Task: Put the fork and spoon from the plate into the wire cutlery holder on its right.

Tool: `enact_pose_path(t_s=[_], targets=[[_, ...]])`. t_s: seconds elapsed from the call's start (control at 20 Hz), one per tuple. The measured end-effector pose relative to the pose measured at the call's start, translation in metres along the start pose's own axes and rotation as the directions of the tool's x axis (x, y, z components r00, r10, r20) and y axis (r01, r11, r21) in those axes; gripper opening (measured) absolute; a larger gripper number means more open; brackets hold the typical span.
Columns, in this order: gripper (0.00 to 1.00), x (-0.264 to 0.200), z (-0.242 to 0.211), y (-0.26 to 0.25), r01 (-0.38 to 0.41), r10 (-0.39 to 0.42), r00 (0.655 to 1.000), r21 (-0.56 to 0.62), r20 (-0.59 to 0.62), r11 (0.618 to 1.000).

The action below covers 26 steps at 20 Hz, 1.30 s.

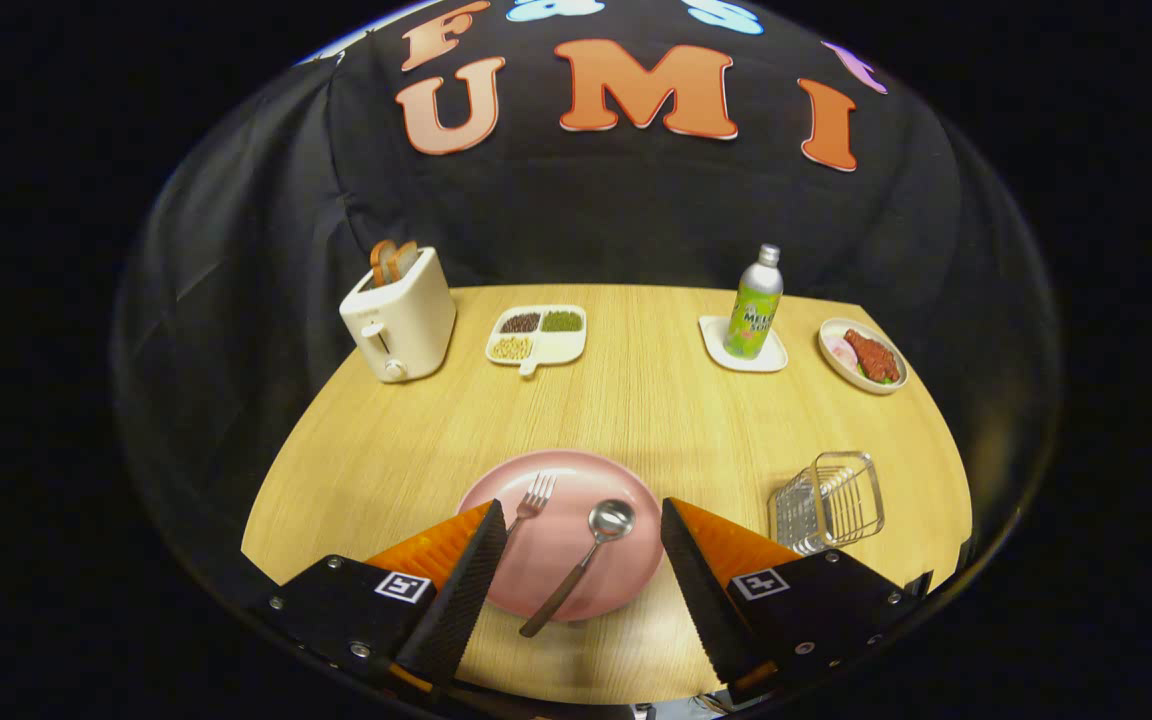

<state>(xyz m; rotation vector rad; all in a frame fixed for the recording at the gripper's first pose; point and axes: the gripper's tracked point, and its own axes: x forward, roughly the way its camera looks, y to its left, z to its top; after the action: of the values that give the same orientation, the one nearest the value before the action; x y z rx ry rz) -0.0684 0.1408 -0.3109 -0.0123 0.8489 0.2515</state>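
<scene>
Gripper view. Gripper (584,515) low over near edge of bench (656,400), jaws spread wide, pinching nothing, fingertips flanking the near half of pink plate (576,590).

On plate: spoon (581,562) and fork (530,503), both between the fingers. Spoon long axis diagonal, bowl pointing away and a little right, near plate centre; dark handle trailing back toward the fingers and left, end overhanging near rim of plate. Fork left of spoon, tines pointing away and slightly right toward far rim; handle running back toward left finger, mostly hidden behind that fingertip. Fork and spoon apart, roughly parallel.

Wire cutlery holder (829,502) right of plate, just beyond right finger, standing on bench, clear of plate. Seems tilted or seen at an angle; cannot tell which.

Far side of bench, well beyond plate, left to right: cream toaster (401,315) with two bread slices up in slots; white divided tray (538,336) with beans or grains in three compartments; bottle (755,303) upright on small white square coaster (743,345); oval dish (862,356) with red food.
</scene>
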Motion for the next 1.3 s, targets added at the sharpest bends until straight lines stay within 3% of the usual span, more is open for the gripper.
enact_pose_path(t_s=[0.45, 0.85, 1.2, 1.3], targets=[[0.74, 0.041, -0.079, 0.013, 0.026, -0.023, 0.972, 0.011, -0.234, 1.0], [0.46, 0.074, -0.096, 0.006, 0.094, -0.073, 0.94, 0.046, -0.333, 0.995], [0.21, 0.085, -0.109, 0.001, 0.106, -0.05, 0.893, 0.102, -0.447, 0.989], [0.19, 0.084, -0.11, -0.003, 0.112, -0.049, 0.886, 0.111, -0.461, 0.988]])
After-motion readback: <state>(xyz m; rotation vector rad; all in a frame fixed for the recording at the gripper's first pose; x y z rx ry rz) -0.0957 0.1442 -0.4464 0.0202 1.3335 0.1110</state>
